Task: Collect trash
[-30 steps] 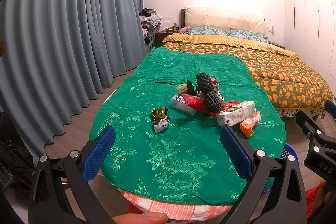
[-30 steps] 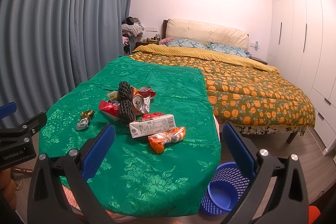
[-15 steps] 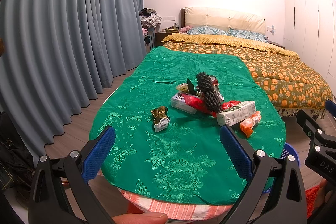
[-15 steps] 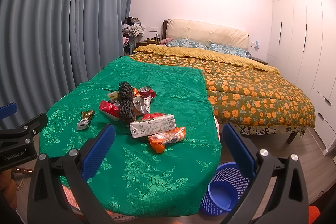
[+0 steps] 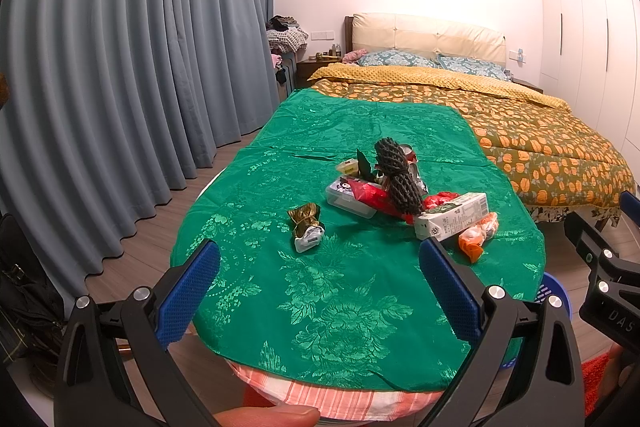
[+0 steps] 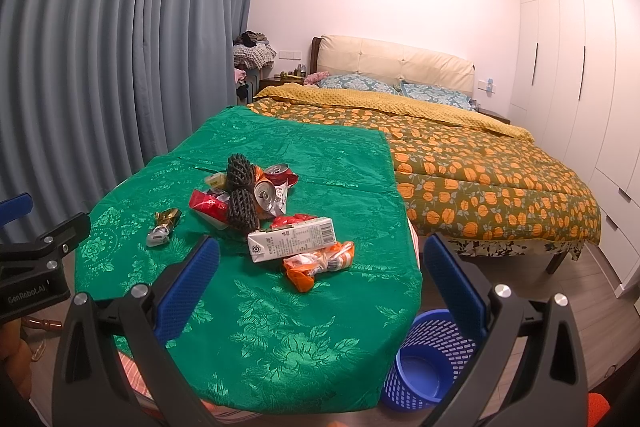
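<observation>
Trash lies on a table under a green cloth (image 5: 320, 291): a gold wrapper (image 5: 306, 227), a clear plastic box (image 5: 348, 197), a black foam net (image 5: 398, 179), a white carton (image 5: 452, 217), an orange wrapper (image 5: 476, 237). In the right wrist view I also see the carton (image 6: 292, 239), orange wrapper (image 6: 318, 265), crushed cans (image 6: 266, 193) and a blue basket (image 6: 428, 363) on the floor. My left gripper (image 5: 320, 291) is open and empty, short of the trash. My right gripper (image 6: 320, 287) is open and empty near the orange wrapper.
A bed with an orange-patterned quilt (image 6: 480, 167) stands behind and right of the table. Grey curtains (image 5: 120, 67) hang on the left. White wardrobes (image 6: 580, 67) line the right wall. Wooden floor (image 6: 540, 287) surrounds the basket.
</observation>
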Demonstrator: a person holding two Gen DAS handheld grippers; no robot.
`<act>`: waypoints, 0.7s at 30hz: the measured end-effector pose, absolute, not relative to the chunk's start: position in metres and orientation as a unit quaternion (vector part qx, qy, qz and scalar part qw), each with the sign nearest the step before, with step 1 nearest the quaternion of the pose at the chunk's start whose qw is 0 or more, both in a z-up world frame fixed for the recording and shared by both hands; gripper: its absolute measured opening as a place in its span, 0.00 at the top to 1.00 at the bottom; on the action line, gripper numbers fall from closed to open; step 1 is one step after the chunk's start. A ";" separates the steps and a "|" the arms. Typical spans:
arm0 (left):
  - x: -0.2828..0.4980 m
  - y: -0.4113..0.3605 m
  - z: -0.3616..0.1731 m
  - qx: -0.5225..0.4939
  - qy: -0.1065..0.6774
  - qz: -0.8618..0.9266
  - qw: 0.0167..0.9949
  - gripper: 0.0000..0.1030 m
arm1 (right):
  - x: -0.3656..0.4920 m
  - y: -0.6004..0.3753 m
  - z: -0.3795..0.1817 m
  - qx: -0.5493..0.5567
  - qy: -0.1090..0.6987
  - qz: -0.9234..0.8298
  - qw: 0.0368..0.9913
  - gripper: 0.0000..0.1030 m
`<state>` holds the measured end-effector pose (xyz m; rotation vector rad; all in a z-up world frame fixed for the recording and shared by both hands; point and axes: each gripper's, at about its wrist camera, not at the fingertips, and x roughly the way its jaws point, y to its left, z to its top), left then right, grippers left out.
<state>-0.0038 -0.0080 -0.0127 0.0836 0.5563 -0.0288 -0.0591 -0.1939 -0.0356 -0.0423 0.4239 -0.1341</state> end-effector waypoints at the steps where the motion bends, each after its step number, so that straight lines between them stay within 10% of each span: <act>1: -0.004 -0.008 -0.013 0.041 0.274 -0.014 0.961 0.04 | -0.060 -0.195 -0.036 -0.021 0.210 -0.067 0.975 0.04; 21: -0.004 -0.005 -0.015 0.041 0.276 -0.013 0.960 0.04 | -0.060 -0.195 -0.037 -0.022 0.212 -0.067 0.975 0.04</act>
